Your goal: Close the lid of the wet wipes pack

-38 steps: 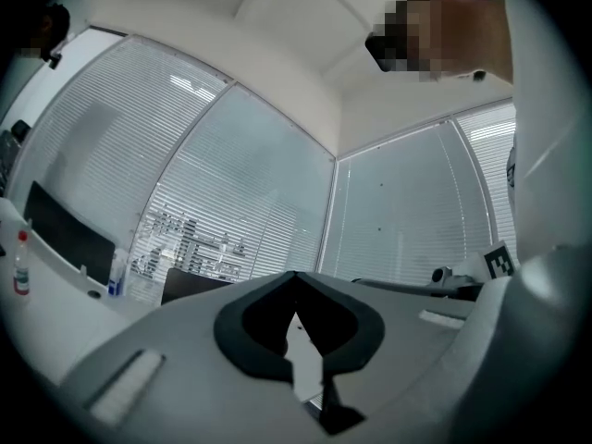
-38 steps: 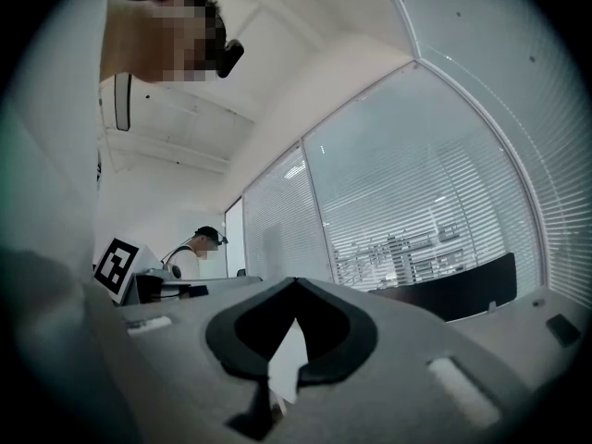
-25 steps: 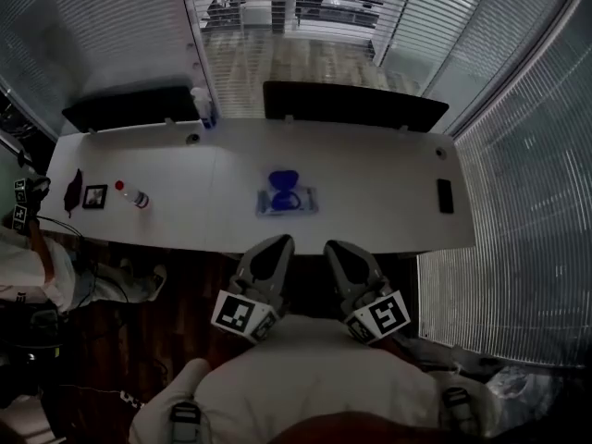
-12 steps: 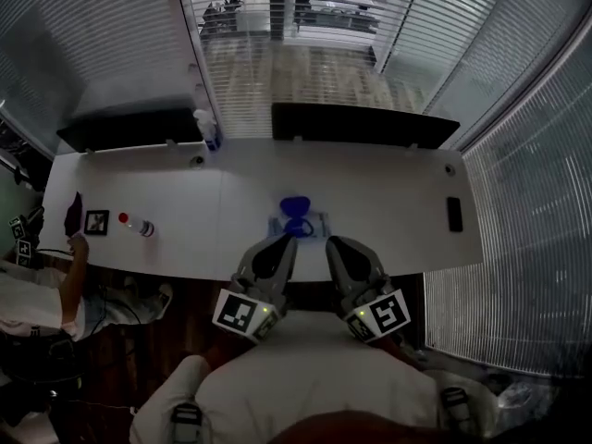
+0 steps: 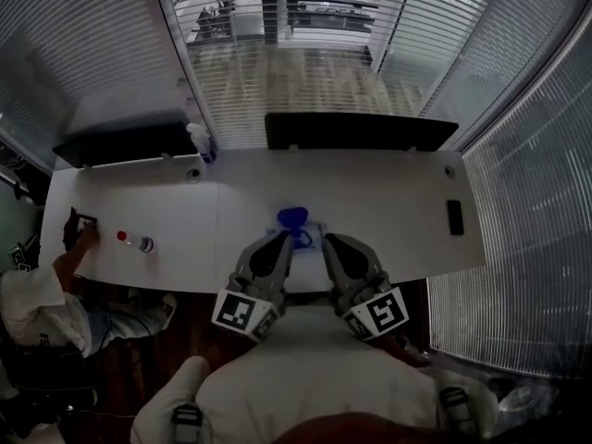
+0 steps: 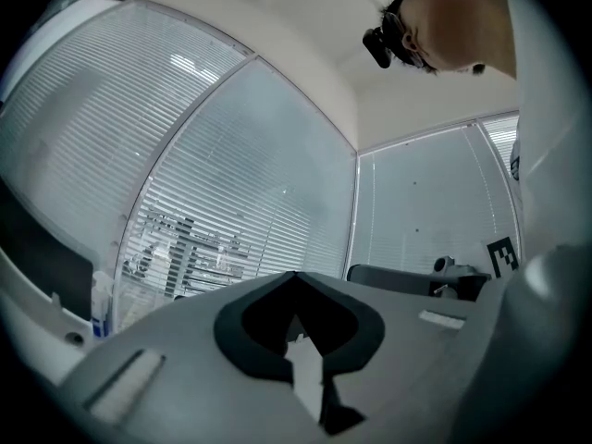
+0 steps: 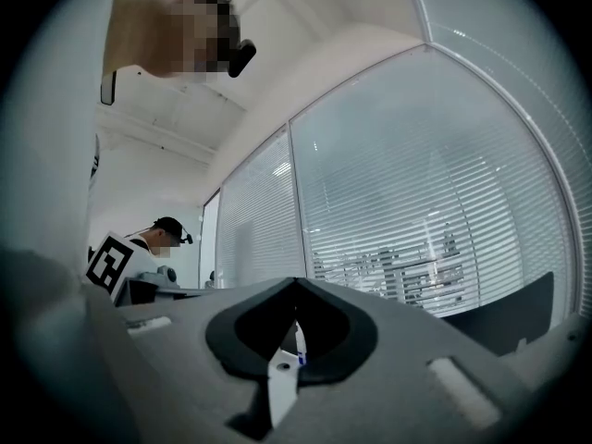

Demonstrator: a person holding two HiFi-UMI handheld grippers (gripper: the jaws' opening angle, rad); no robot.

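Observation:
The wet wipes pack point(image 5: 312, 237) lies near the front edge of the white desk point(image 5: 388, 211). Its blue lid point(image 5: 292, 217) stands up, open. My left gripper point(image 5: 280, 240) and right gripper point(image 5: 331, 241) are held close to my body, side by side, with their tips just short of the pack and covering its near edge. Both are shut with nothing between the jaws. The left gripper view shows its jaws point(image 6: 296, 277) meeting at the tip against window blinds. In the right gripper view the jaws point(image 7: 296, 281) also meet at the tip.
A small red-capped bottle point(image 5: 135, 240) lies at the desk's left, and a black phone point(image 5: 454, 217) at its right. Two dark monitors point(image 5: 356, 129) and a spray bottle point(image 5: 196, 140) stand along the back. A person point(image 5: 37, 289) at the left reaches to a card point(image 5: 83, 221).
The view has moved forward, so the pack now sits right at my grippers' tips. The person at the left has reached an arm onto the desk.

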